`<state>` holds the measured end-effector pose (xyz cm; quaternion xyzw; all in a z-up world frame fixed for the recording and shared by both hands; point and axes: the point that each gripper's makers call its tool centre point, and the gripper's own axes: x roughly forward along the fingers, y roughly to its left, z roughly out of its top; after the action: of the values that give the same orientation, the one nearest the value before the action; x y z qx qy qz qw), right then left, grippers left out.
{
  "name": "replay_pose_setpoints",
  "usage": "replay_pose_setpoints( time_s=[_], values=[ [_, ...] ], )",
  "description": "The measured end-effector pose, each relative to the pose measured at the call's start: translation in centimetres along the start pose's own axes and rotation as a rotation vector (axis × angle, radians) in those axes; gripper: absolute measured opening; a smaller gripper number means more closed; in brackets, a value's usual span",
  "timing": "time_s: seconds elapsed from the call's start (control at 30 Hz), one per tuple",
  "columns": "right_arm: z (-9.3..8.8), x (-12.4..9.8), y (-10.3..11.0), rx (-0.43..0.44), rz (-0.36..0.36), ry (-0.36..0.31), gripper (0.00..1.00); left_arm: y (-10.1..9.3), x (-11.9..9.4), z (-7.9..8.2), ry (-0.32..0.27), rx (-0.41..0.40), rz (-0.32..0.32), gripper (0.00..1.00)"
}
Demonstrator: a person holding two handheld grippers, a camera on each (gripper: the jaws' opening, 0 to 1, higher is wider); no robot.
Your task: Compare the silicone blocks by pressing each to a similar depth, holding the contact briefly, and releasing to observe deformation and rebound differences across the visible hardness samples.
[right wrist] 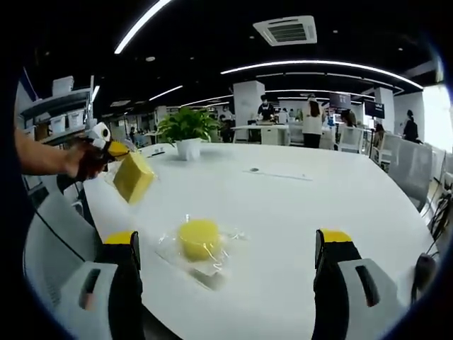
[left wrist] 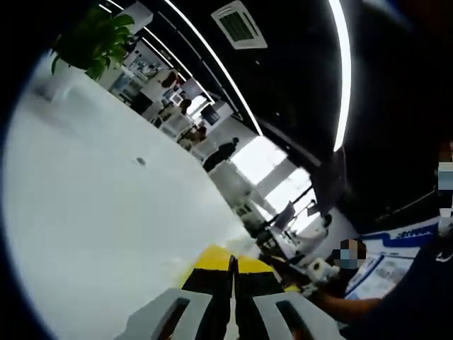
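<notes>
— What do you log around the rig, largest first?

— Item one: the white table (right wrist: pixel 297 205), wide and rounded, which I see across the right gripper view. Item two: a potted plant (right wrist: pixel 187 131) standing at the table's far side. Item three: chairs (right wrist: pixel 407 166) along the right edge. People stand well beyond the table, too small for me to detail.

— And the task's things?

— A round yellow silicone block (right wrist: pixel 199 238) lies on a clear plastic wrap (right wrist: pixel 212 273) on the table, near me, between my right jaws but apart from both. A square yellow silicone block (right wrist: pixel 133 177) is off the table at the left, tilted, gripped by the left gripper (right wrist: pixel 106 152).

— State of the claws?

— The right gripper (right wrist: pixel 226 255) stands wide apart, touching nothing. In the left gripper view the jaws are pressed close together, with that same block's yellow face (left wrist: pixel 223 258) just past their tips, tilted toward the ceiling.
</notes>
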<state>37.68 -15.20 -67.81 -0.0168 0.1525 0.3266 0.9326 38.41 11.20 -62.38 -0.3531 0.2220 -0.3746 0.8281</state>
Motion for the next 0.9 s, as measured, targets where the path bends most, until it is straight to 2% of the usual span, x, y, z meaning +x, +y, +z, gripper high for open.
replay_pose_setpoints(
  time_s=[0.3,0.63,0.73,0.77,0.8,0.9],
  values=[
    [-0.4,0.4,0.0,0.010,0.009,0.016,0.96,2.2,0.2,-1.0,-0.001,-0.089,0.021,0.00],
    [-0.6,0.6,0.1,0.013,0.014,0.019,0.96,4.2,0.1,-1.4,-0.001,-0.123,0.053,0.00],
    [-0.7,0.6,0.0,0.018,0.011,0.022,0.96,5.9,0.1,-2.0,0.007,-0.140,0.091,0.00],
    [-0.8,0.6,0.1,0.020,0.010,0.024,0.96,6.7,0.1,-1.8,-0.017,-0.148,0.097,0.00],
    [-0.8,0.7,0.1,0.020,0.011,0.025,0.96,7.4,-0.1,-1.7,-0.018,-0.171,0.099,0.00],
    [-0.8,0.7,0.3,0.017,0.017,0.027,0.96,8.9,-0.3,-1.4,-0.035,-0.169,0.125,0.00]
  ],
)
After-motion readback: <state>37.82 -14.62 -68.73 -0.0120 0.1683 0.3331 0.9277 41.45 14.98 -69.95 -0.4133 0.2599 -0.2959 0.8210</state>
